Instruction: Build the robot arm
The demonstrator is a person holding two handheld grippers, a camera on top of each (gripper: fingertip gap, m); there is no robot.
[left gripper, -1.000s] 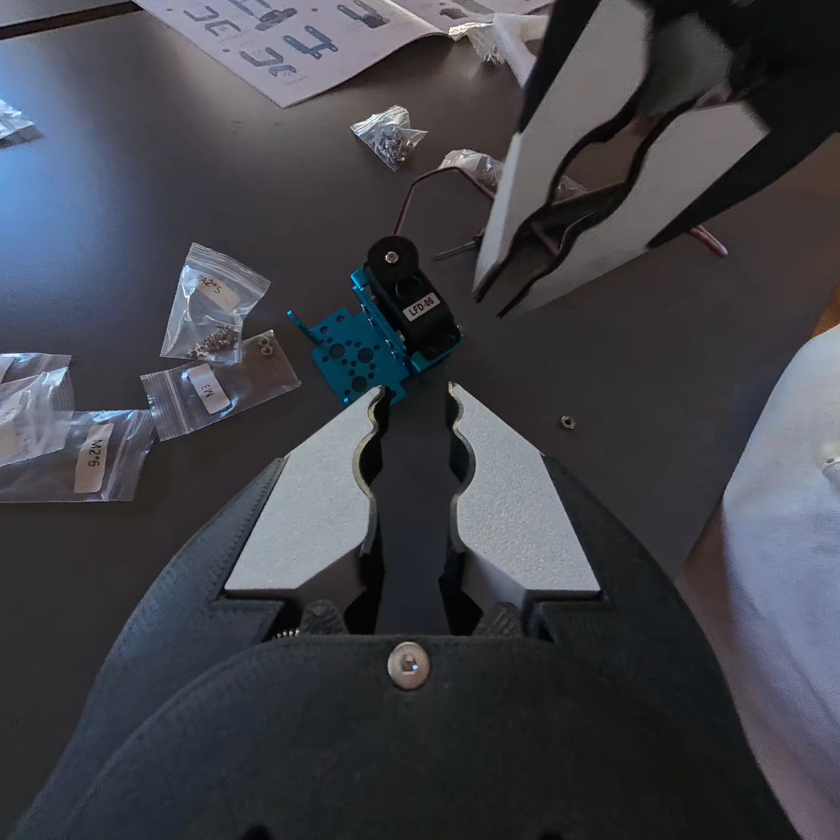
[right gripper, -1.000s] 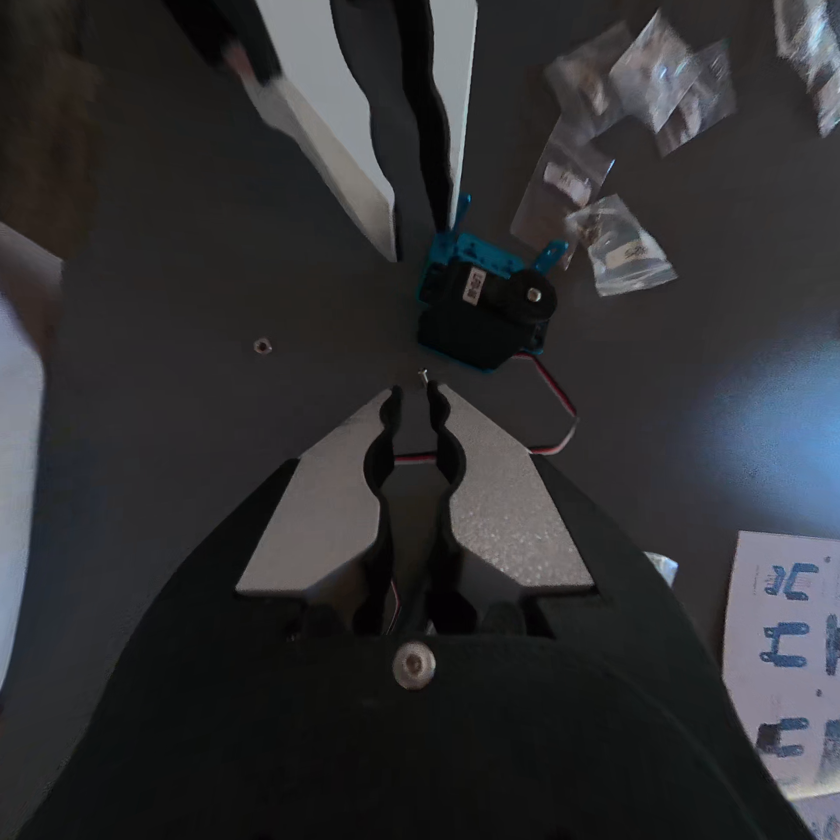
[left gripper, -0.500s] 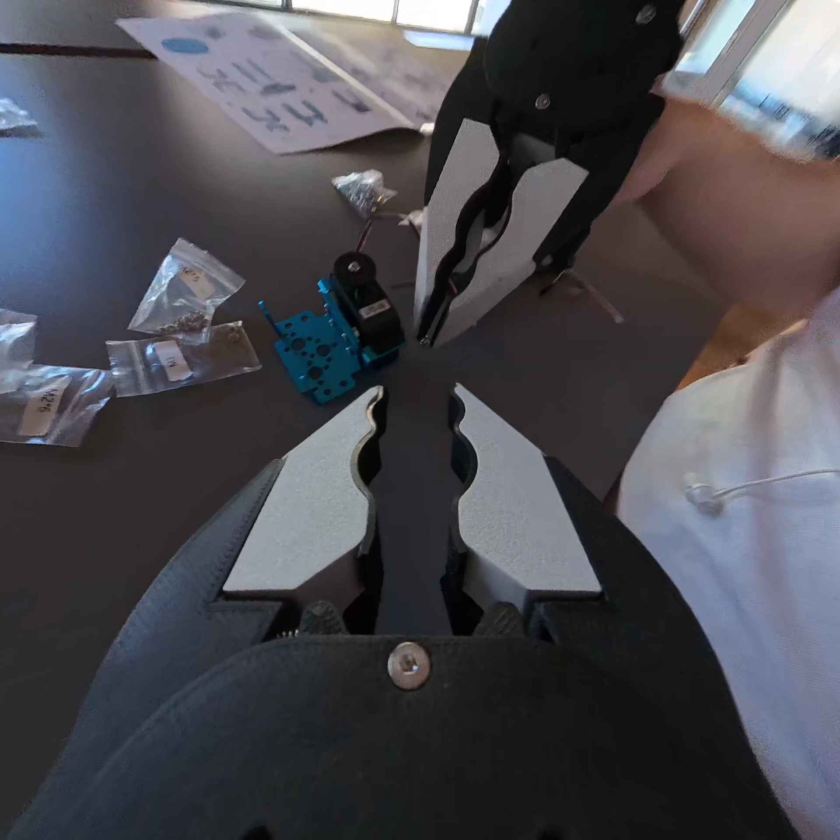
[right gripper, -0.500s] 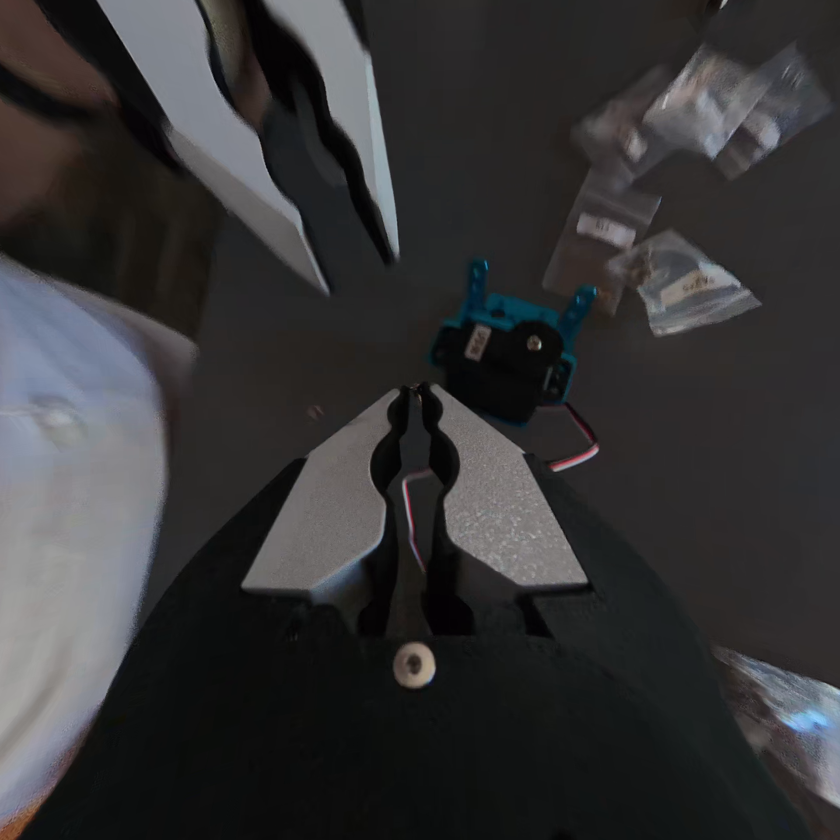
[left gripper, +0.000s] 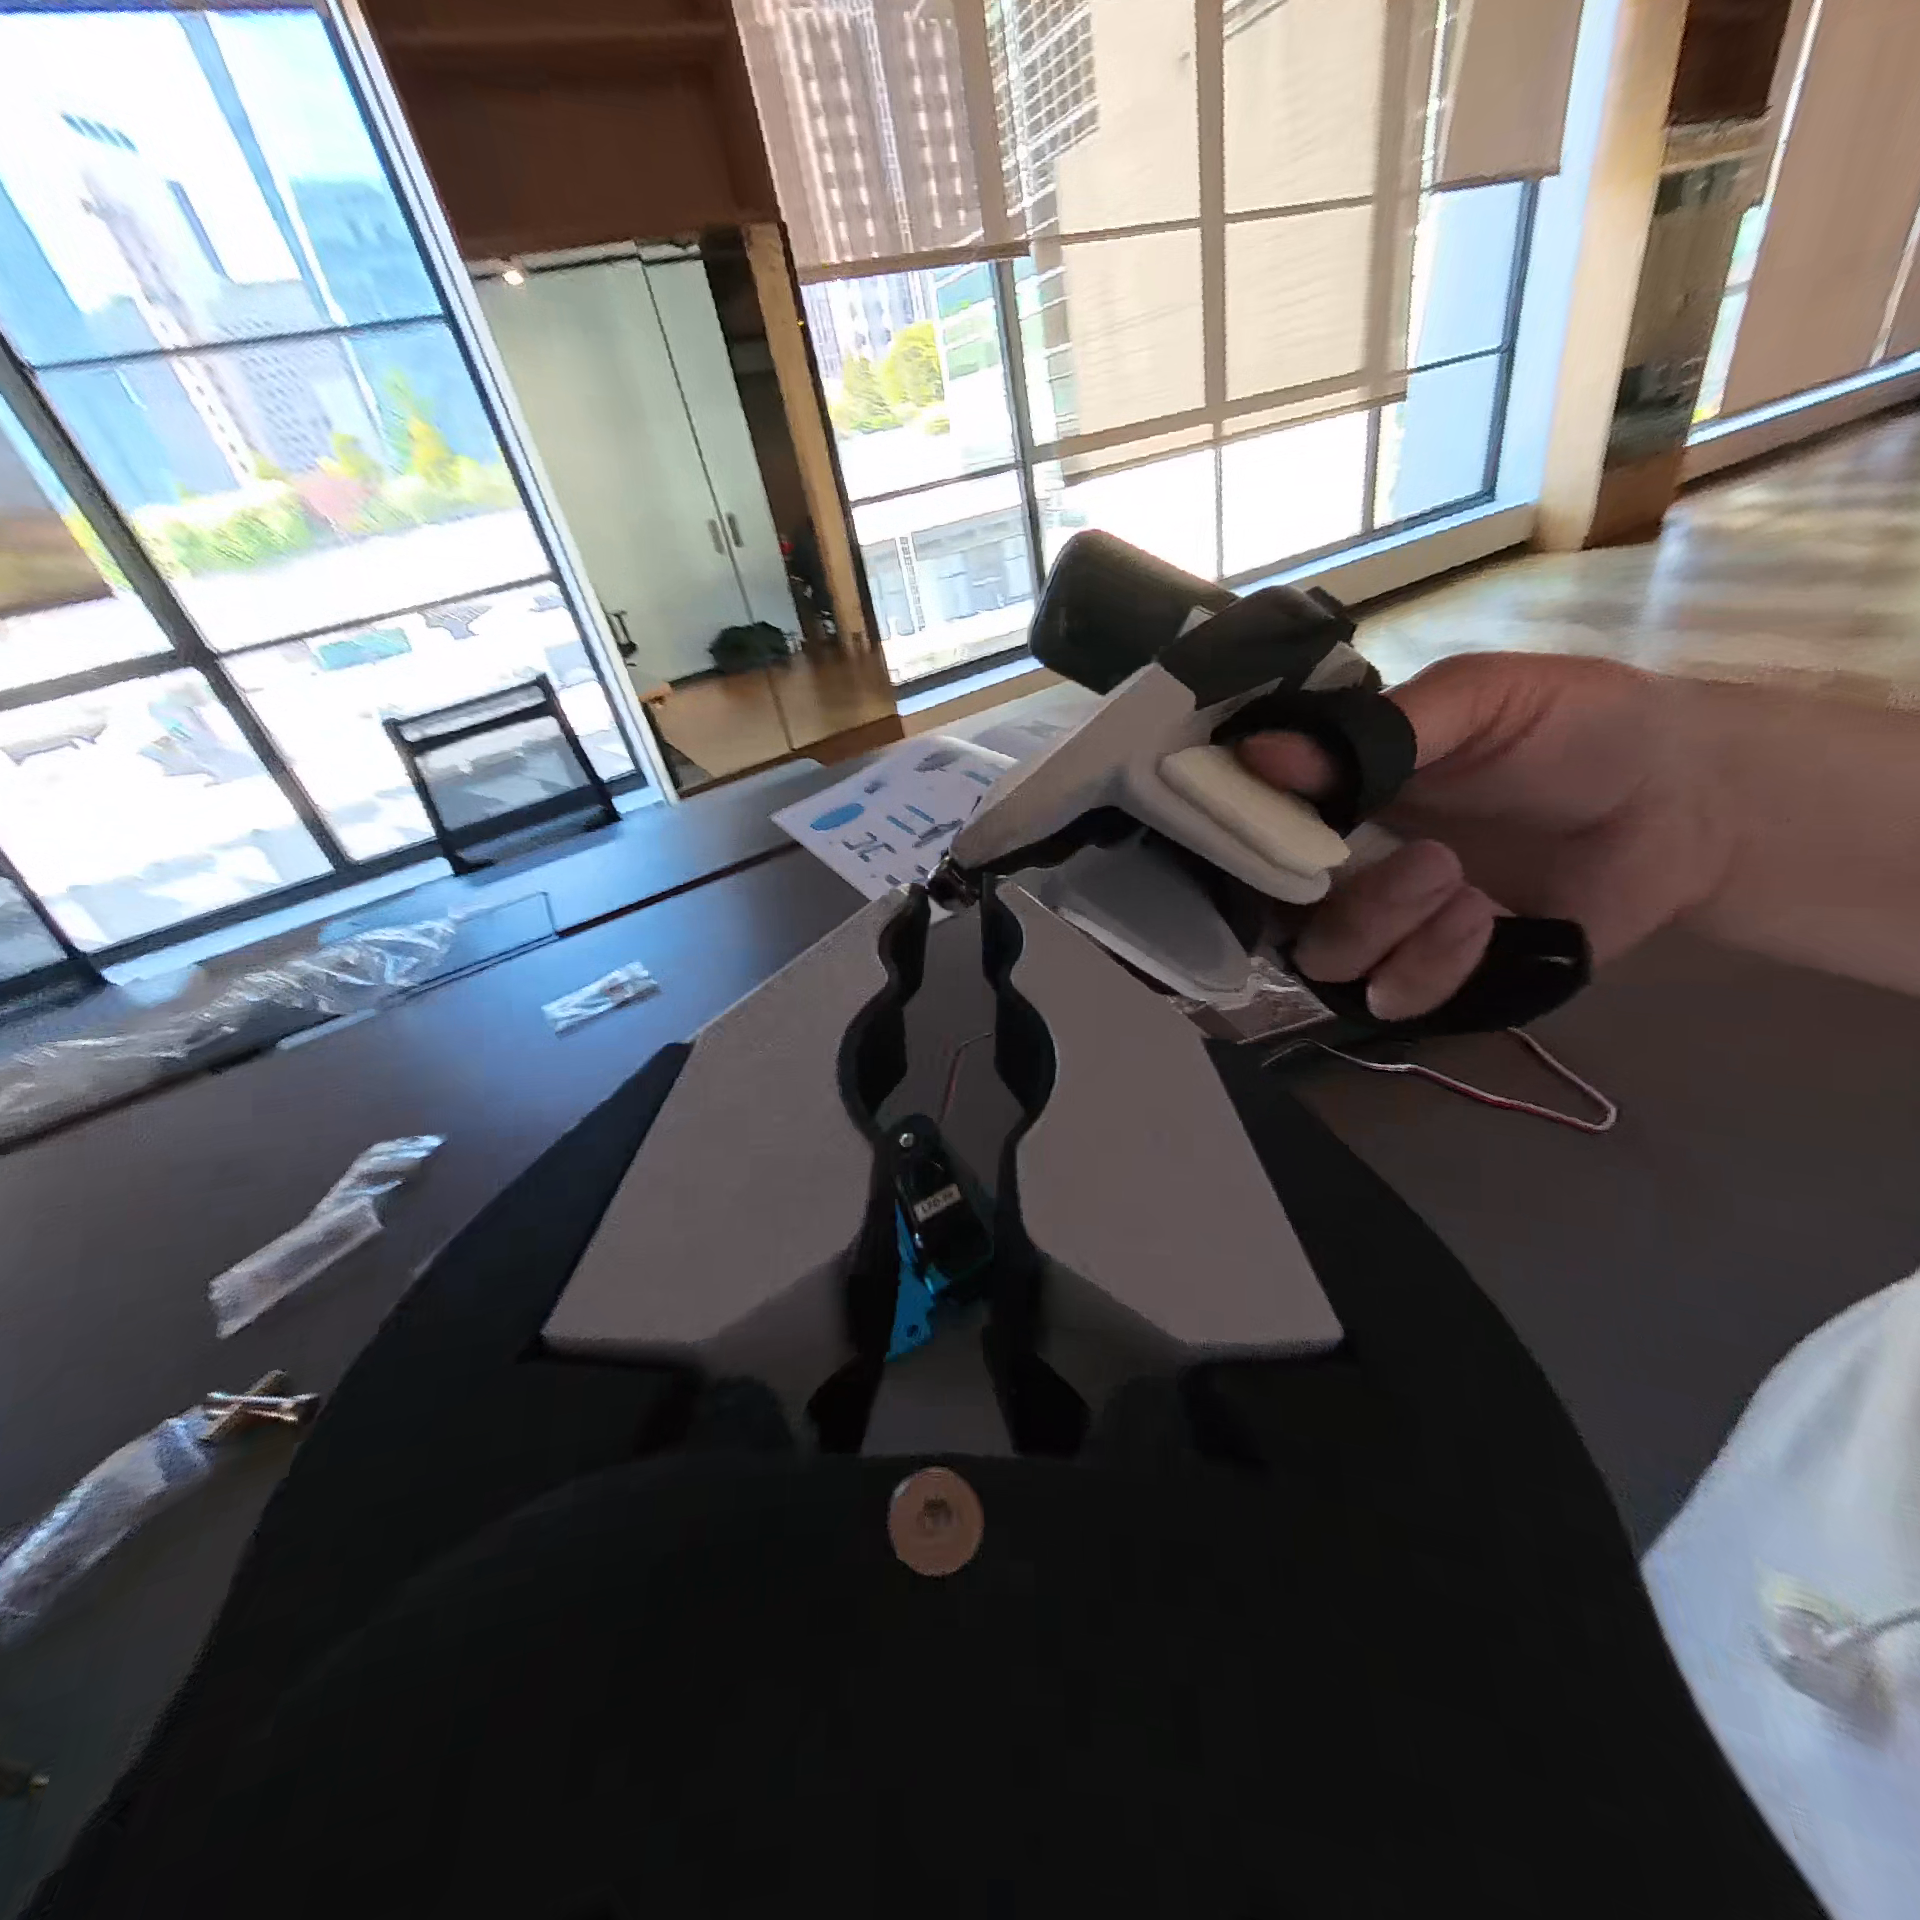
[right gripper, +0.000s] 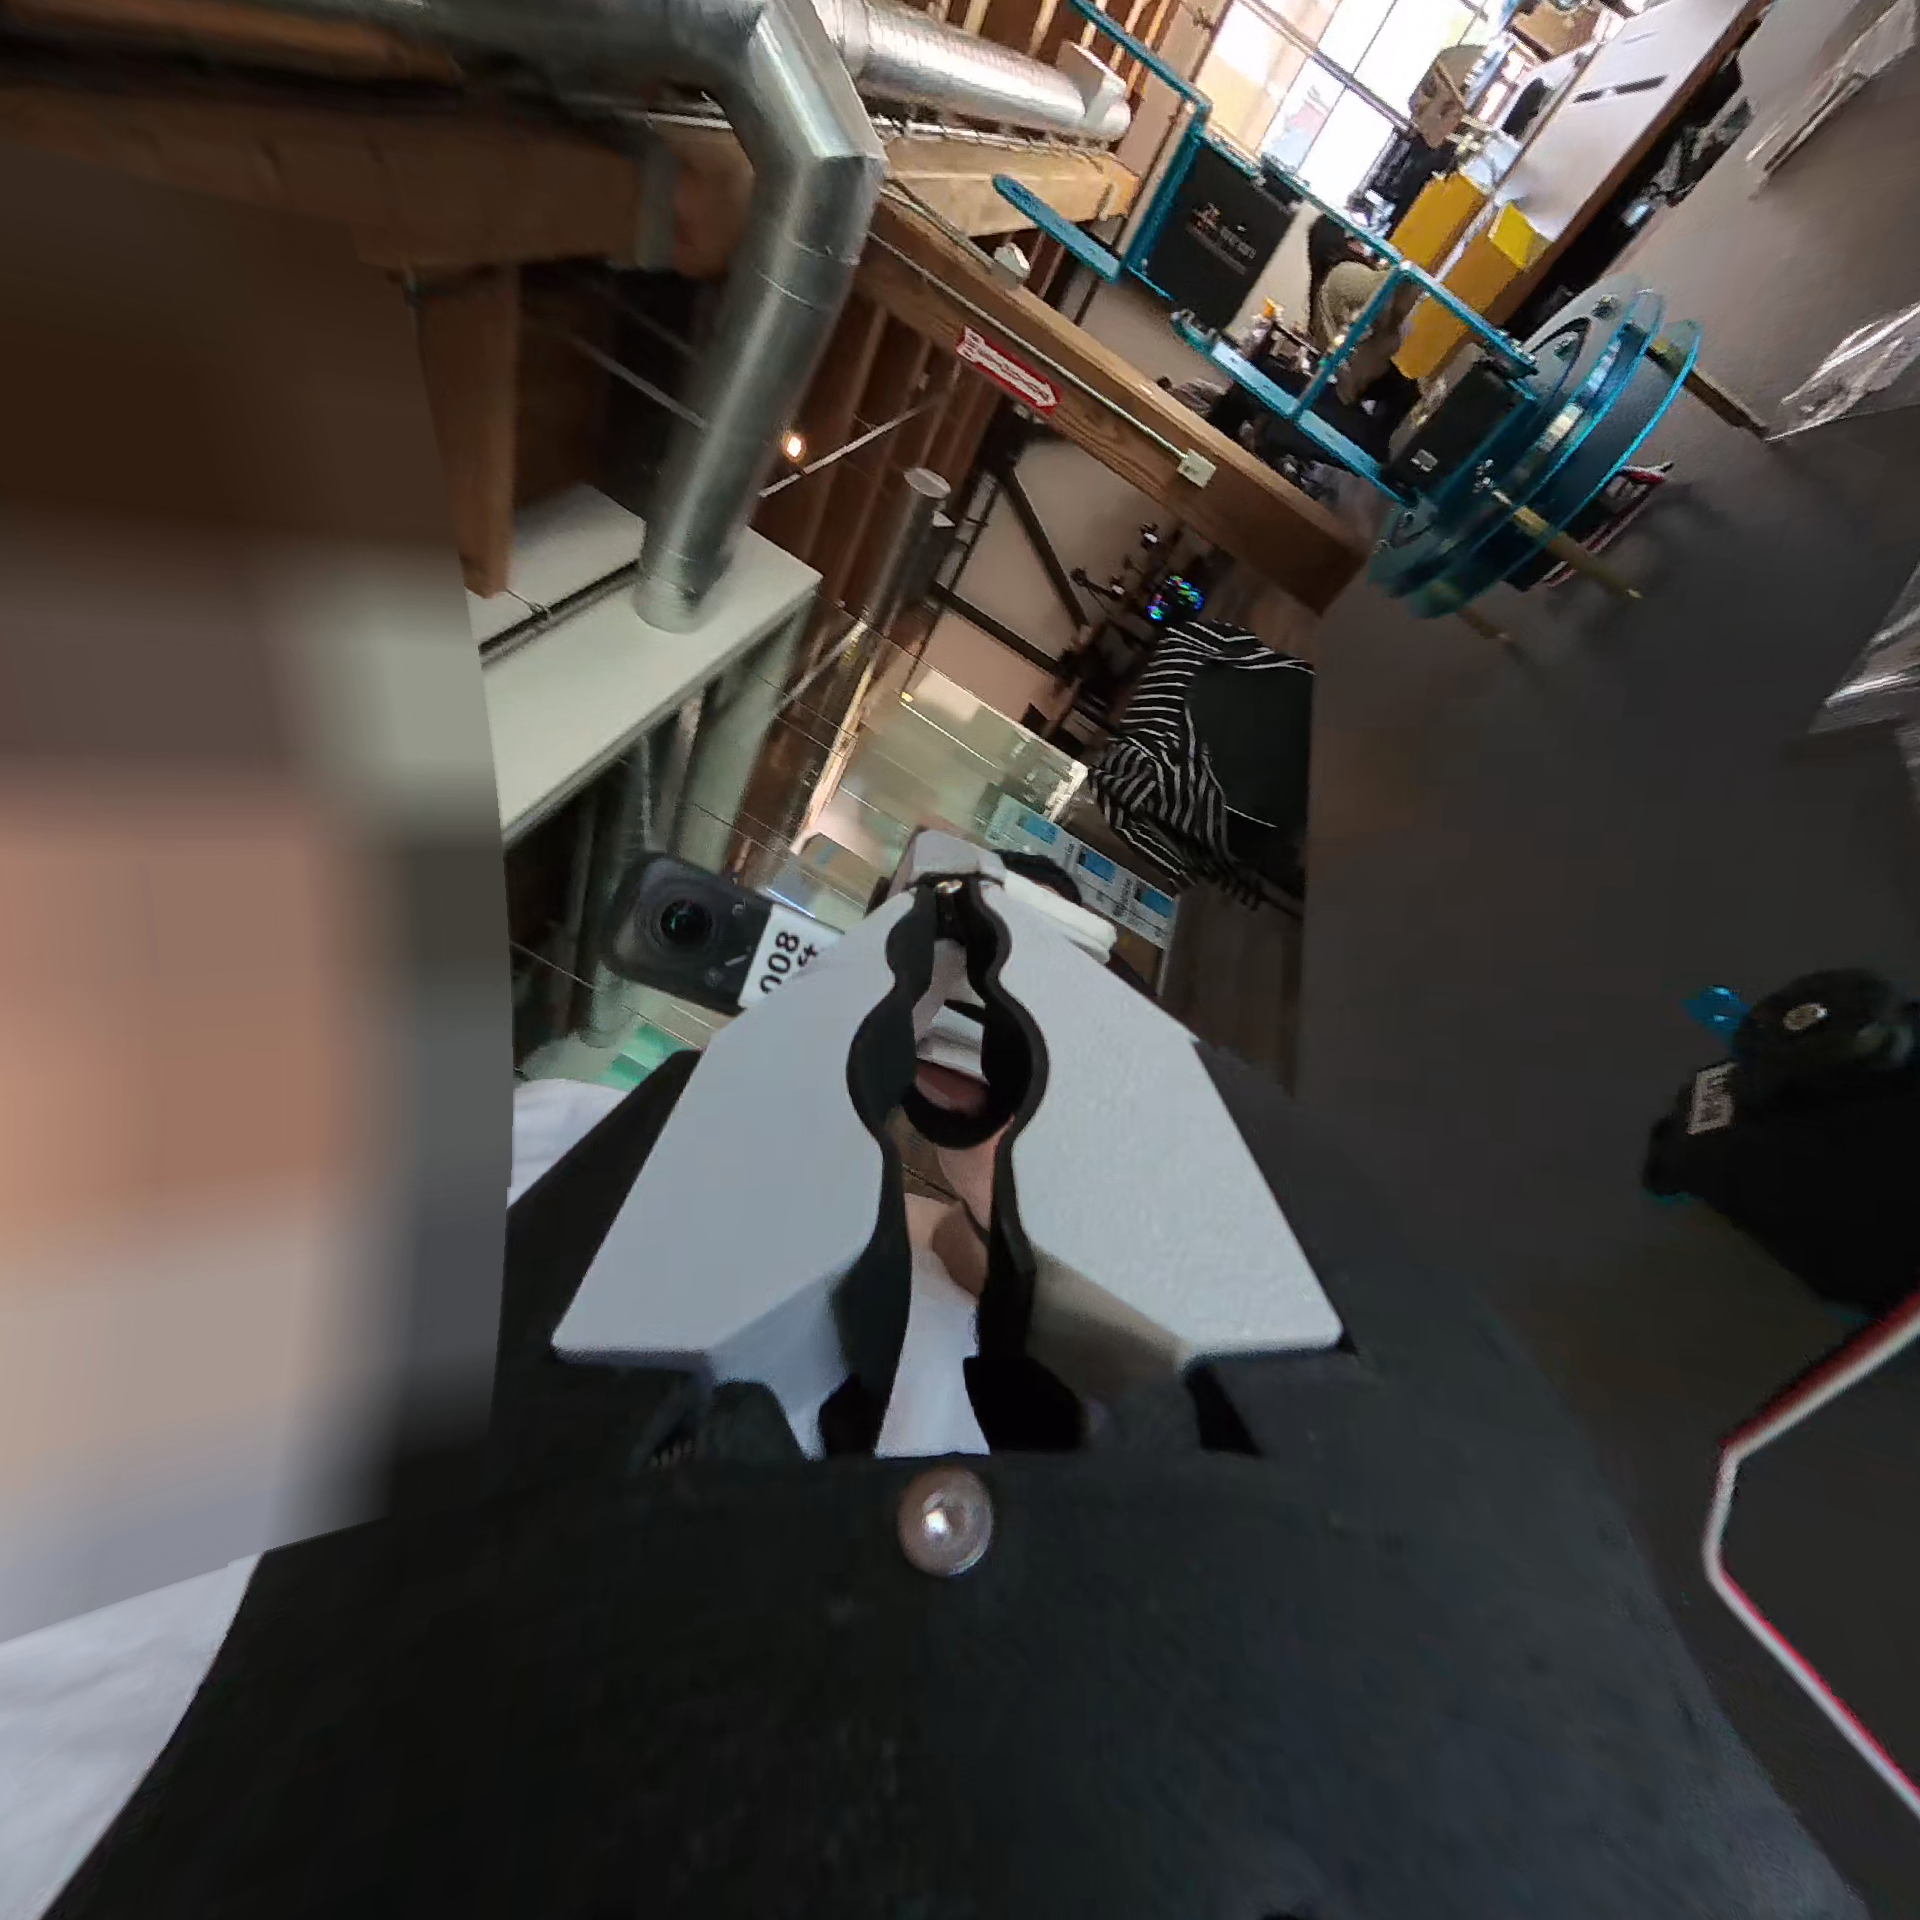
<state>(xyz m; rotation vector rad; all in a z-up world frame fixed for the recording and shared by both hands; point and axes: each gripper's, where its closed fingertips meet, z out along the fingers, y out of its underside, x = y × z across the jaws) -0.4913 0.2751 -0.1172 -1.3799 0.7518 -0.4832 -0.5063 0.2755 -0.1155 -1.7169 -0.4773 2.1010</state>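
Jaws of the right gripper (right gripper: 950, 885) pinch what looks like a tiny nut (blurred); left gripper (left gripper: 953, 902) jaws spread

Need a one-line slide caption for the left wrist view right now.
Raised left gripper with jaws open meets the hand-held right gripper tip to tip above a dark table, servo in blue bracket below.

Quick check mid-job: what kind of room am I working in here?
Likely a maker-style workshop in a loft office. A dark table holds small bags of hardware and a servo in a blue bracket; exposed ductwork runs overhead, with tall city-view windows.
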